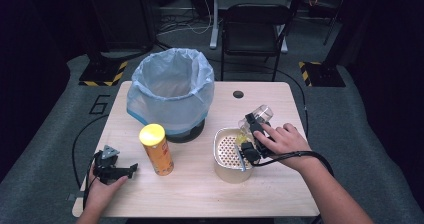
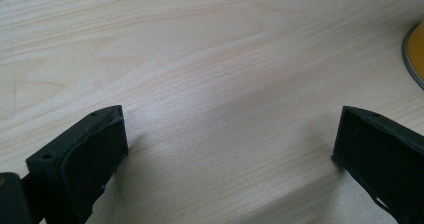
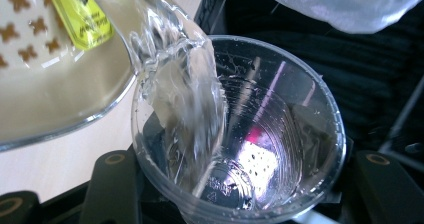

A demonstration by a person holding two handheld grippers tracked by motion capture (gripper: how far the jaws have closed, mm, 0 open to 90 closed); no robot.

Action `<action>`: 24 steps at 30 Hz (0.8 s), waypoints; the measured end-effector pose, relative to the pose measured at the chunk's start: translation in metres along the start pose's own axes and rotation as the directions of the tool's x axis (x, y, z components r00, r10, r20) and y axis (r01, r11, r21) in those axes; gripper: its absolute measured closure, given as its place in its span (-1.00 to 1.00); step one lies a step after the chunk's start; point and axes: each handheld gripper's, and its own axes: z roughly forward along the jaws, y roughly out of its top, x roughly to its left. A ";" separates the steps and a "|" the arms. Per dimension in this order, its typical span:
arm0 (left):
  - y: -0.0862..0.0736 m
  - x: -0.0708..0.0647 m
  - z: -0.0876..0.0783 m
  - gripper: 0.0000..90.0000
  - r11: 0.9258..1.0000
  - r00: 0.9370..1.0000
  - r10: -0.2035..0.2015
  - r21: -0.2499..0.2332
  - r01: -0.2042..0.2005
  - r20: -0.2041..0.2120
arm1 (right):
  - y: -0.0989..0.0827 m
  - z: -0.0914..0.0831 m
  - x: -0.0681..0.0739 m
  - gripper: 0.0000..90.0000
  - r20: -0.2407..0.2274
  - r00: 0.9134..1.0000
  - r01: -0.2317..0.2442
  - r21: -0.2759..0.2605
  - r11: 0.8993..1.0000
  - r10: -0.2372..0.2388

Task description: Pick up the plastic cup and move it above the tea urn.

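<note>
My right gripper (image 1: 253,124) is shut on a clear plastic cup (image 1: 261,114), tipped over a cream bowl (image 1: 218,151) with a perforated strainer insert. In the right gripper view the cup (image 3: 280,134) sits between the two black jaws with its mouth toward the camera. Water (image 3: 185,99) runs out over its rim beside the bowl (image 3: 45,109), and a small yellow packet (image 3: 82,14) lies on the strainer. My left gripper (image 1: 132,170) rests on the table at the front left, open, with bare wood between its jaws (image 2: 230,144).
A yellow chips can (image 1: 156,149) stands upright between the two grippers; its edge (image 2: 415,54) is close to my left gripper. A bin lined with a pale blue bag (image 1: 171,89) stands at the back of the table. A black chair (image 1: 255,24) is behind the table.
</note>
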 end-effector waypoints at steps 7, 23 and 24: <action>0.000 0.000 0.000 -0.99 1.000 1.000 0.001 -0.001 -0.001 0.000 | 0.014 -0.001 0.004 -0.07 0.051 0.975 0.214 0.044 0.976 -0.216; 0.000 0.000 0.000 -0.99 1.000 1.000 0.000 0.000 0.000 0.000 | 0.024 -0.010 0.016 -0.08 0.094 0.978 0.186 0.014 0.982 -0.187; 0.000 0.000 0.000 -0.99 1.000 1.000 0.000 0.000 0.000 0.000 | 0.024 -0.010 0.016 -0.08 0.093 0.979 0.181 0.013 0.983 -0.181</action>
